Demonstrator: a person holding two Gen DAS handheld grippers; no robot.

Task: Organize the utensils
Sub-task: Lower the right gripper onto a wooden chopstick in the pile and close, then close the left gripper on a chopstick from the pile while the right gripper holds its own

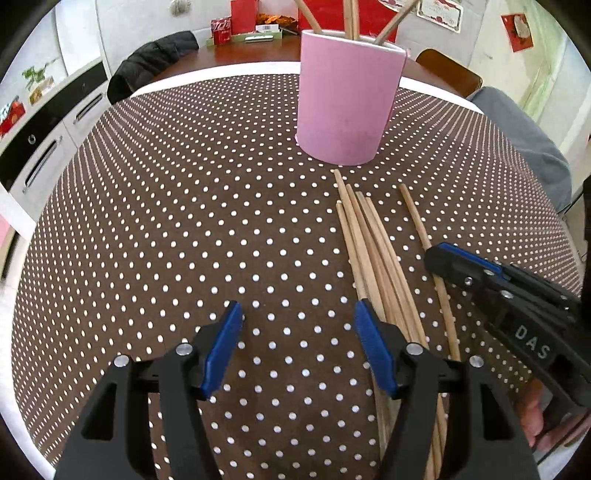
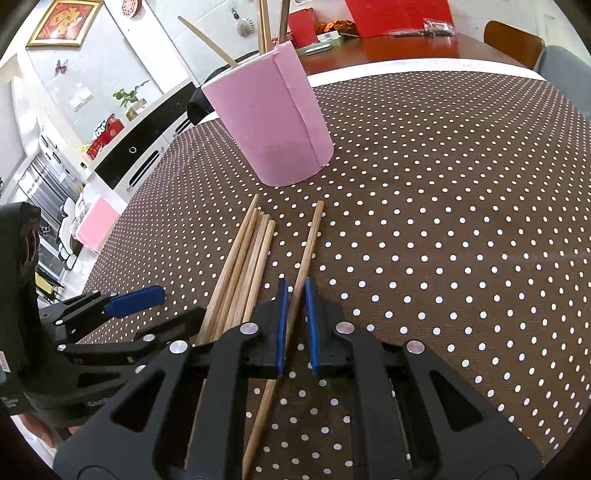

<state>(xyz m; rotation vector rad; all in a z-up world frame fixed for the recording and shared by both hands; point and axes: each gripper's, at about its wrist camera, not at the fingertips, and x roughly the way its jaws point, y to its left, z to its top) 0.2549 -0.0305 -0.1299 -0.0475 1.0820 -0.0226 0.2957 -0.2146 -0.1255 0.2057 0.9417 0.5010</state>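
Straddling lone chopstick lengthwise, right gripper fingers nearly closed, left gripper spread.

The only lettering I can read sits on my own right claw: white capitals "DAS" on its black body, off to the right of my left claw in the left wrist view.

Far ahead of that claw, past the brown polka-dot cloth, a red drinks can on the dark wooden table carries white script, too blurred for me to read. A white barcode label lies beside it, digits illegible.

Up and left of my right claw, a gold-framed red wall picture bears a golden character I cannot make out.
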